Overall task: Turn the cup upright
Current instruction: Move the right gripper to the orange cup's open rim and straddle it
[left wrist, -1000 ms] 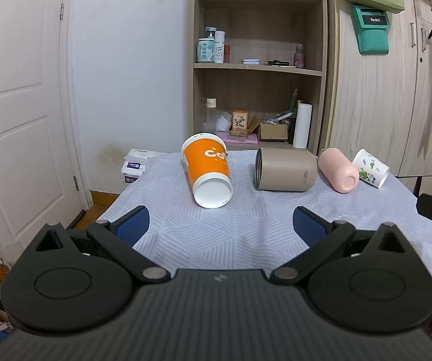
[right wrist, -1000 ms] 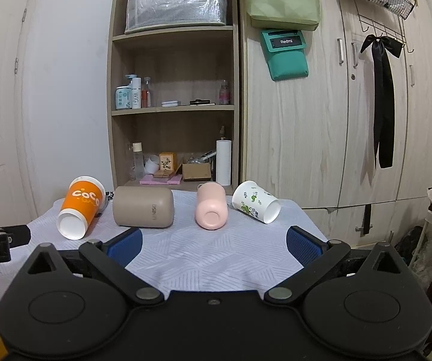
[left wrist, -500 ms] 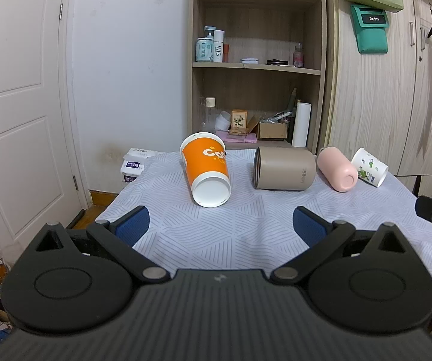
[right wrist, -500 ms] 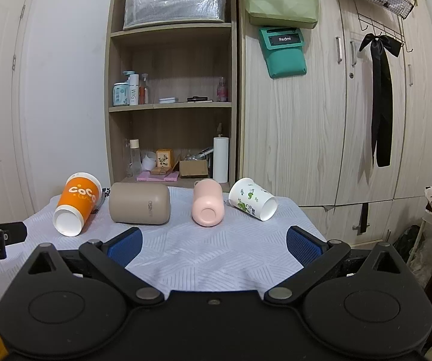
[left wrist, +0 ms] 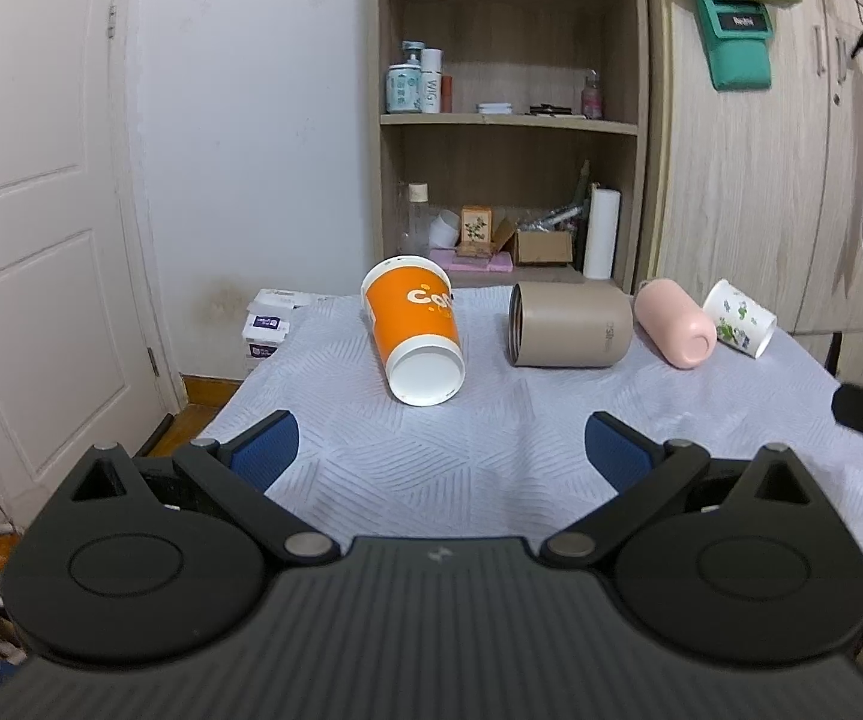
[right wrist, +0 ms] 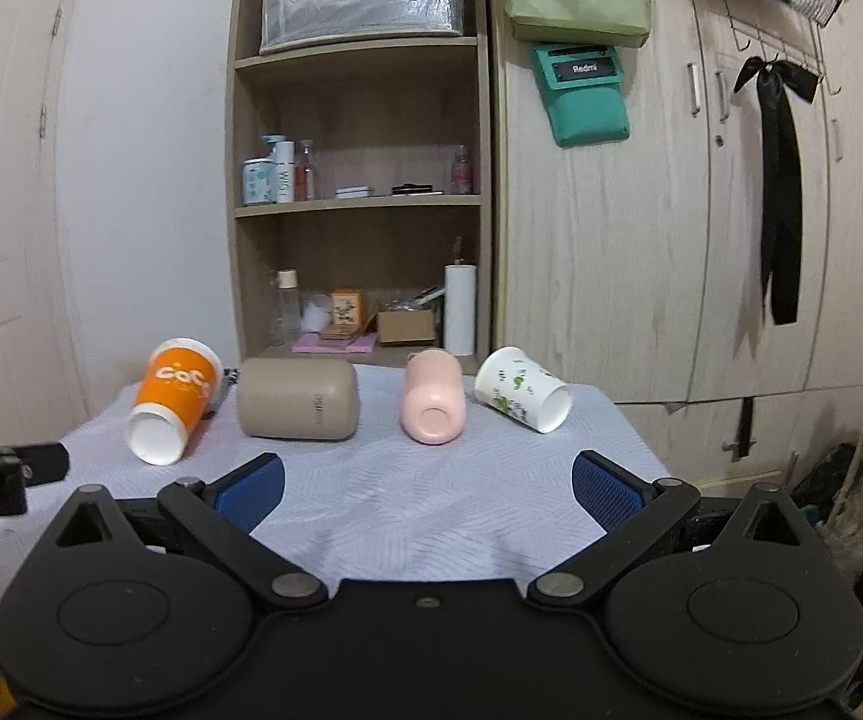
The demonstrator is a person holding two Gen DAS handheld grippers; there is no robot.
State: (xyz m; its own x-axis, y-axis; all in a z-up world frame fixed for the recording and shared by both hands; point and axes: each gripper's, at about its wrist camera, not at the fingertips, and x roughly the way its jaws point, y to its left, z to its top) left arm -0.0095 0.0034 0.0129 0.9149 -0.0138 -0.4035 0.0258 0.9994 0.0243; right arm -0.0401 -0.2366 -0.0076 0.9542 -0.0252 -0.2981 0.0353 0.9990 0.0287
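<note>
The tablecloth (right wrist: 431,510) is showing a woven, matt, ribbed cloth texture. The orange cup (right wrist: 173,405) is appearing as glossy paper. The beige tumbler (right wrist: 298,399) is presenting a smooth matt finish. The shelf unit (right wrist: 359,120) is showing wood grain.

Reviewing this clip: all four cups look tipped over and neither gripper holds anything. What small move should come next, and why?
Probably ease the left gripper forward toward the orange cup. That cup lies on its side on the tablecloth, nearly centred ahead of the open left jaws, base toward the camera. The right gripper is open too, farther from any cup.
</note>
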